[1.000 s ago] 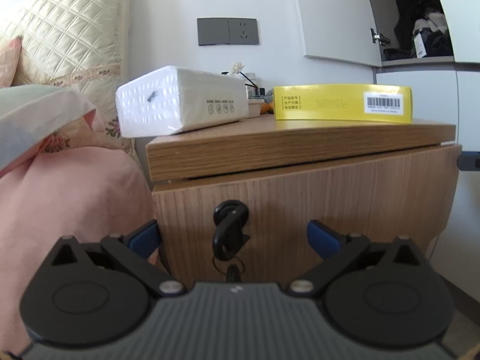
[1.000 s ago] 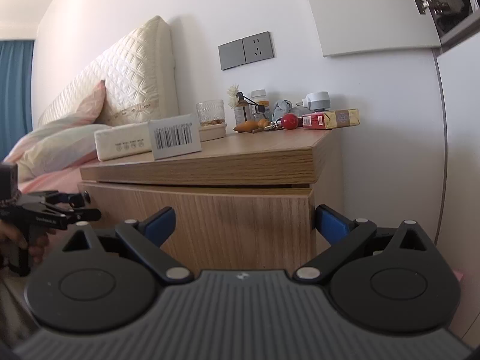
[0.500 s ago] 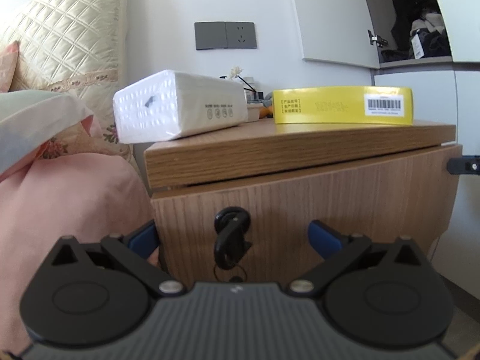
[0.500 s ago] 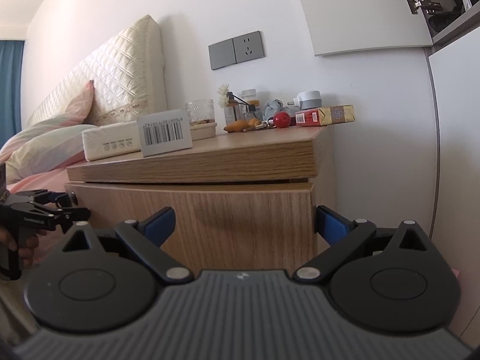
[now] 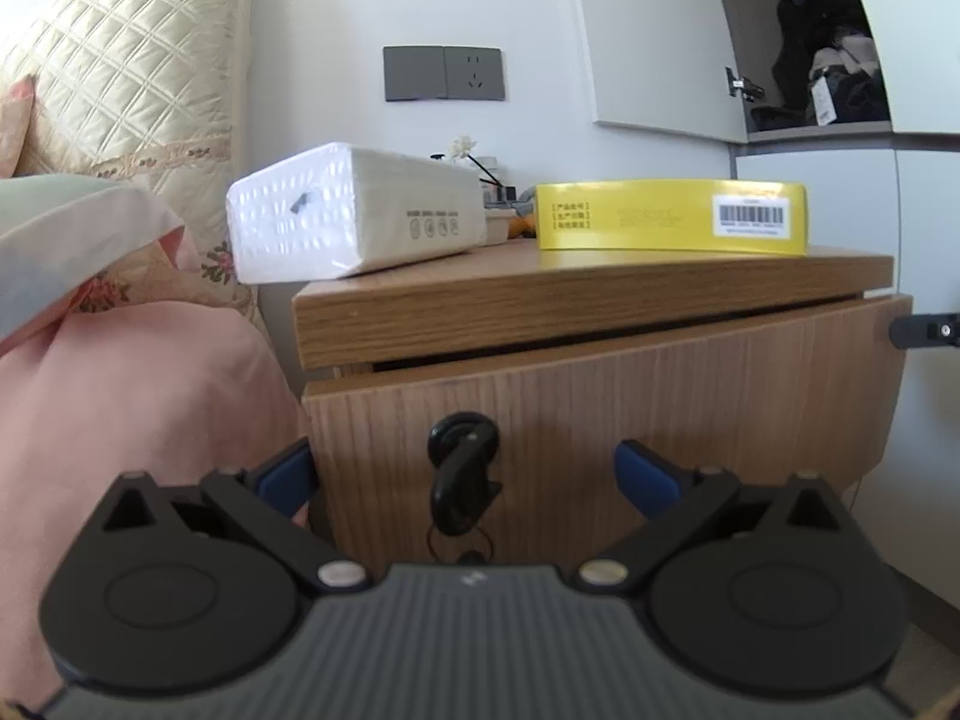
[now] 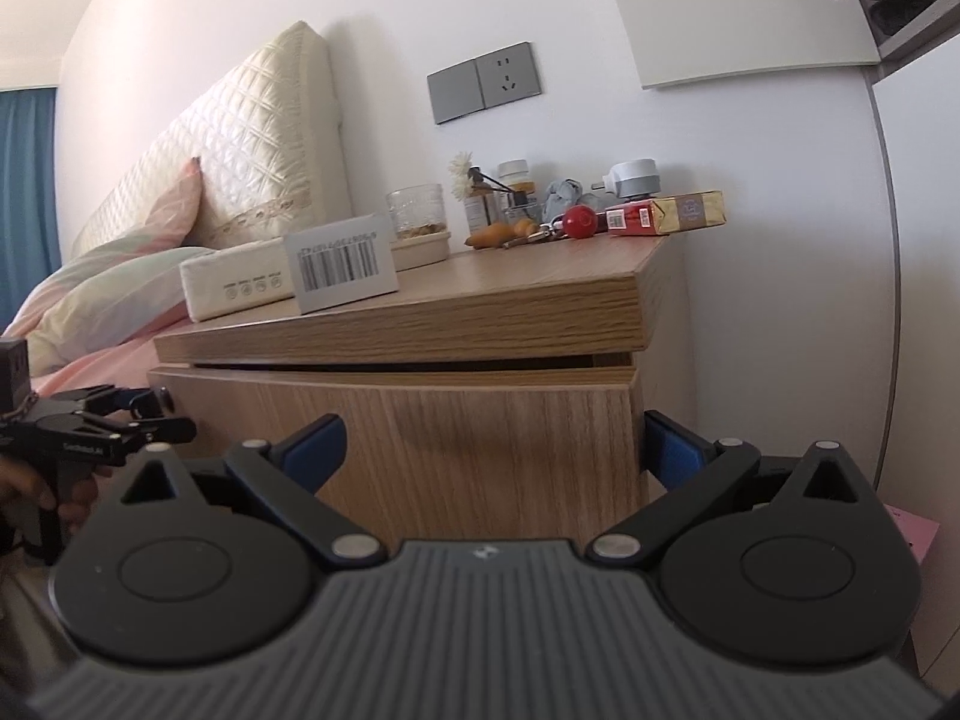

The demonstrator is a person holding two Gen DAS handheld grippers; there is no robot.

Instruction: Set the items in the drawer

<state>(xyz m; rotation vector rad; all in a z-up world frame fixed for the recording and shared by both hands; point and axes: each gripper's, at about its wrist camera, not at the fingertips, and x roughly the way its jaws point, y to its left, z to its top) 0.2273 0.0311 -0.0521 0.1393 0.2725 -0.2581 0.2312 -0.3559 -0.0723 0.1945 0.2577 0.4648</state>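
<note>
Left gripper point(image 5: 465, 474) gaped before the drawer point(image 5: 600, 420), its key point(image 5: 462, 480) between the fingers; right gripper point(image 6: 492, 450) also spread, empty; key looked rigid, small, pinchable.

Quilted cream headboard point(image 5: 132, 78) left, pink bedding point(image 5: 138, 396) below it; grey wall socket point(image 6: 487, 89) above (two plates); open wardrobe point(image 5: 822, 72) at right edge, dark clothes inside.
</note>
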